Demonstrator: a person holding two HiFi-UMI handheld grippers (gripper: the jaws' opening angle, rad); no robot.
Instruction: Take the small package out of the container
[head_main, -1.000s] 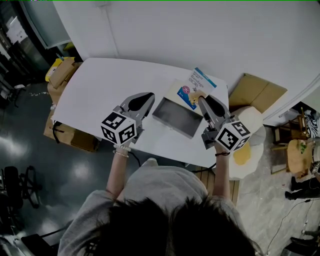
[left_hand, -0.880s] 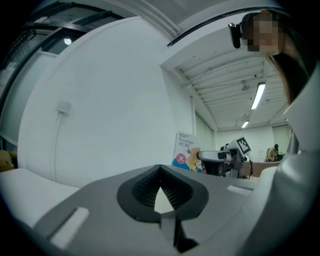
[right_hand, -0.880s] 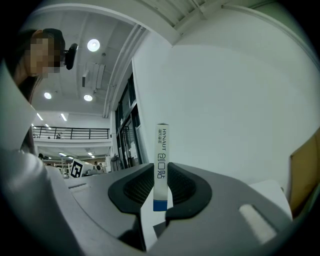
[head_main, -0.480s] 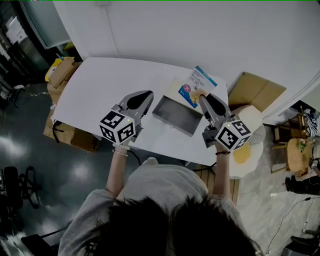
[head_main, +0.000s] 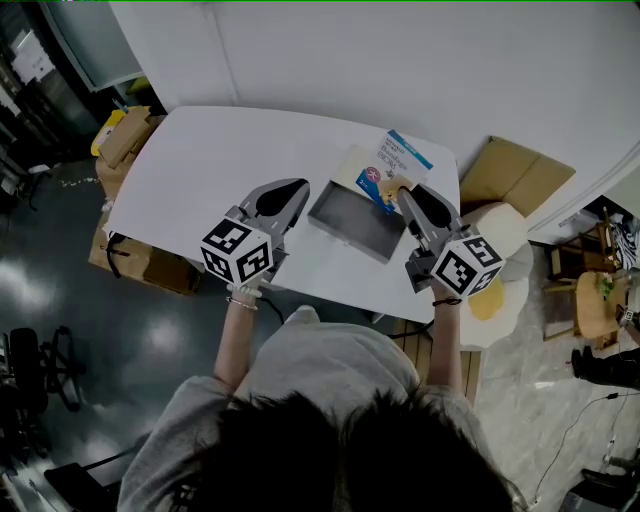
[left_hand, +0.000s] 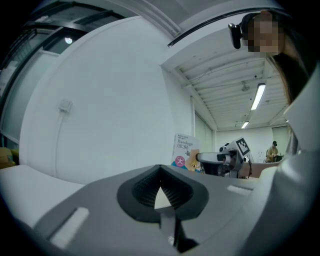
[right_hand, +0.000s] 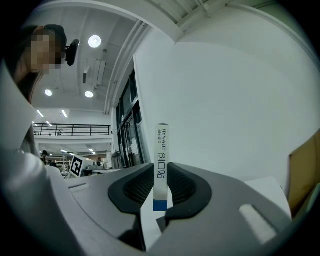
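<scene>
An open grey container (head_main: 350, 220) lies on the white table (head_main: 200, 170) between my two grippers. The small white-and-blue package (head_main: 393, 168) is held up just beyond the container's far right corner. My right gripper (head_main: 403, 192) is shut on it. In the right gripper view the package (right_hand: 161, 145) stands edge-on between the ribbed jaws of the right gripper (right_hand: 161, 172). My left gripper (head_main: 290, 192) hovers left of the container, shut and holding nothing. In the left gripper view the tips of the left gripper (left_hand: 160, 170) meet, and the package (left_hand: 183, 150) shows beyond them.
A pale flat piece (head_main: 350, 165) lies behind the container, partly under the package. Cardboard boxes (head_main: 122, 135) stand on the floor off the table's left end. A brown carton (head_main: 515, 178) and a white stool (head_main: 500, 240) stand off its right end.
The right gripper and the package have drifted slightly to the right, off the container's corner. The left gripper has barely moved.
</scene>
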